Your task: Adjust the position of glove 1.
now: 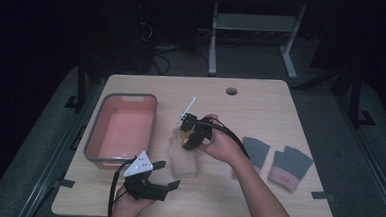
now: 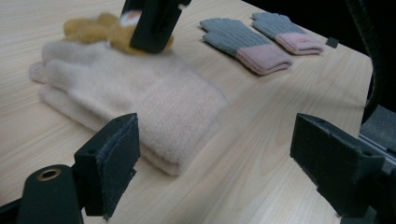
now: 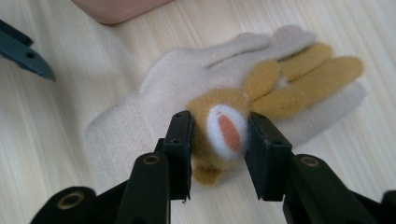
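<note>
At the middle of the worktop (image 1: 256, 192), the right gripper (image 3: 218, 133) clamps its half-closed jaws on the brown plush head of a cream glove (image 3: 187, 88) lying flat beside a pink bin (image 1: 121, 127). The left gripper (image 2: 215, 154) hovers wide open and empty near the glove's cuff. Two grey gloves (image 1: 278, 160) lie to the right.

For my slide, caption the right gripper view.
Right gripper jaws shut on a tan plush piece atop a cream glove on the table.
</note>
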### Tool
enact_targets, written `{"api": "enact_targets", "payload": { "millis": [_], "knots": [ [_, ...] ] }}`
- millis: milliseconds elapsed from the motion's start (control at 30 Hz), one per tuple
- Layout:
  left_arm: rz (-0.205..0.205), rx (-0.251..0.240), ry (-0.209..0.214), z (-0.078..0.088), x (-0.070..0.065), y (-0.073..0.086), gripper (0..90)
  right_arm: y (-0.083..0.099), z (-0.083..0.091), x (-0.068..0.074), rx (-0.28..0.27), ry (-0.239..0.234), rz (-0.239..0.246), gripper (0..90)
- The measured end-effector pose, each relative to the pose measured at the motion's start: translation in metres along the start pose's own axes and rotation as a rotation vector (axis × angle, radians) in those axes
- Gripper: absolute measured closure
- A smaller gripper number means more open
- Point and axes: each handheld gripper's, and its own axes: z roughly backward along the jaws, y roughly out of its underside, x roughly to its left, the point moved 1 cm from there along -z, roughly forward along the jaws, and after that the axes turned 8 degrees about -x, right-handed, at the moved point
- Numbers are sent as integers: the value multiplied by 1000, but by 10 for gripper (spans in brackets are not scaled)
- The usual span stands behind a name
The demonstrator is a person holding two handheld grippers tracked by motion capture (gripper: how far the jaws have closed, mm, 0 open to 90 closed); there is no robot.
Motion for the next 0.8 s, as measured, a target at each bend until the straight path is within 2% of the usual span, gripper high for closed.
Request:
{"api": "enact_targets", "payload": {
  "millis": [300,533,667,800],
  "knots": [
    [16,0,-4,-1,0,0,160,8,-18,-5,30,-14,-45,618],
    [27,11,-6,-2,1,1,160,14,-23,-7,19,-24,-72,594],
    [28,15,-10,-3,1,2,160,17,-23,-8,4,-33,-97,565],
    [29,25,-12,-4,2,3,160,20,-21,-8,-16,-34,-102,538]
  ]
}}
